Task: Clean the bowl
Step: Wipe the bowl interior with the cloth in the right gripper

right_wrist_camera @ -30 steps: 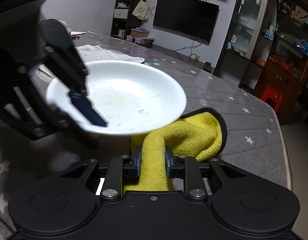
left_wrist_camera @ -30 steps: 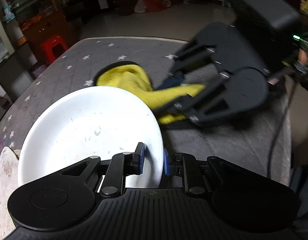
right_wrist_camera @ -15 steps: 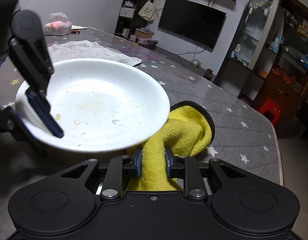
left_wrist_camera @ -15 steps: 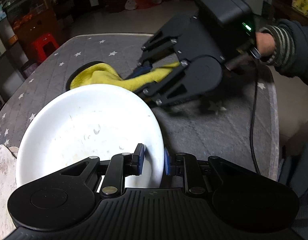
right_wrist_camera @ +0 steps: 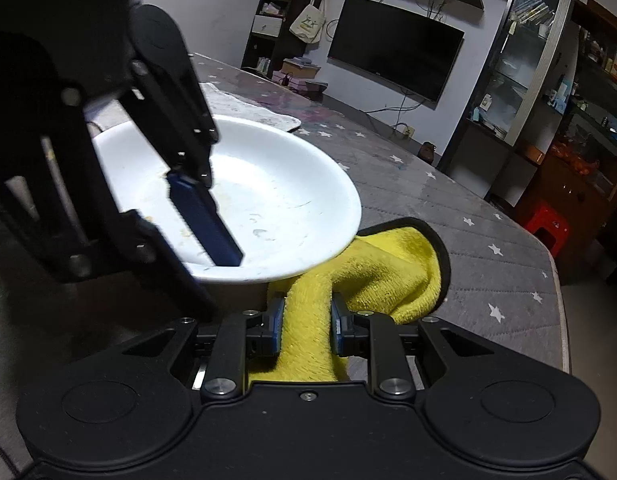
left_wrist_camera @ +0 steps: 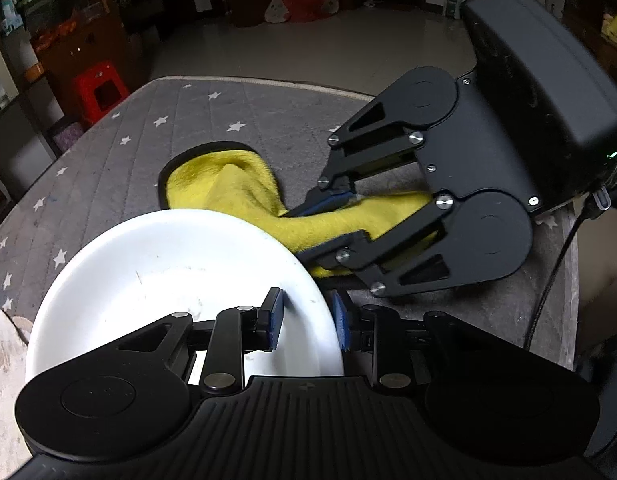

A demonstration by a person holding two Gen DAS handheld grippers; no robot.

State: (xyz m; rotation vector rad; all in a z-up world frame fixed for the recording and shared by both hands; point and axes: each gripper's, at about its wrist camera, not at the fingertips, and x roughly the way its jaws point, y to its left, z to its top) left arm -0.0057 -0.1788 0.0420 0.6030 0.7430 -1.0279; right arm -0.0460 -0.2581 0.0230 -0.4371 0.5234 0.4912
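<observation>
A shallow white bowl (left_wrist_camera: pixel 168 280) with dried food specks inside is held above a grey star-patterned table. My left gripper (left_wrist_camera: pixel 306 320) is shut on the bowl's near rim; it also shows in the right wrist view (right_wrist_camera: pixel 212 236), where the bowl (right_wrist_camera: pixel 276 200) tilts toward me. My right gripper (right_wrist_camera: pixel 306 326) is shut on a yellow cloth (right_wrist_camera: pixel 388 280) whose far end lies on the table under the bowl's edge. In the left wrist view the right gripper (left_wrist_camera: pixel 328 224) holds the cloth (left_wrist_camera: pixel 228 188) just right of the bowl.
The table (left_wrist_camera: pixel 120 160) ends at a rounded far edge. A pale mat (right_wrist_camera: pixel 248 104) lies on it beyond the bowl. A red stool (left_wrist_camera: pixel 98 88) stands off the table. A black cable (left_wrist_camera: pixel 556 264) hangs at the right edge.
The right gripper with the cloth has dropped lower and closer to the bowl's right rim. The bowl stays gripped, now tilted a bit more toward the right gripper.
</observation>
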